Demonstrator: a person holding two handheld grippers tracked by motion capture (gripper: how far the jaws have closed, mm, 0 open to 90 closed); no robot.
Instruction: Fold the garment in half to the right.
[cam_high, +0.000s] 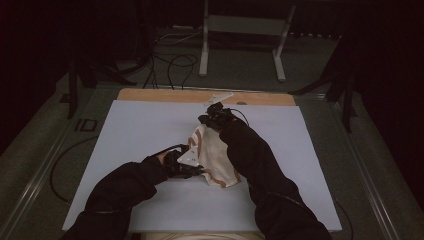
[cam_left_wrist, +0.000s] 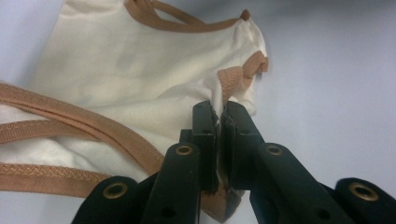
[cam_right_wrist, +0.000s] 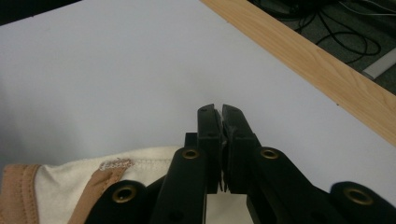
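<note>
High view: a cream cloth bag (cam_high: 216, 157) with tan straps lies crumpled near the middle of the white table sheet (cam_high: 125, 135), between the two grippers. The left gripper (cam_high: 186, 161) meets the bag's near-left edge; the right gripper (cam_high: 214, 116) sits at the bag's far end, close to the wooden table edge (cam_high: 165, 95).

Left gripper view: the left gripper (cam_left_wrist: 218, 114) has its jaws pressed together on a fold of the cream cloth bag (cam_left_wrist: 126, 74) just beside a tan strap (cam_left_wrist: 70, 119). The bag lies flat and slack; its contents, if any, cannot be told.

Right gripper view: the right gripper (cam_right_wrist: 219, 114) has its jaws pressed almost together; cream cloth (cam_right_wrist: 70, 186) reaches their base, but whether any is pinched cannot be told. The tips stand over bare white sheet.
</note>
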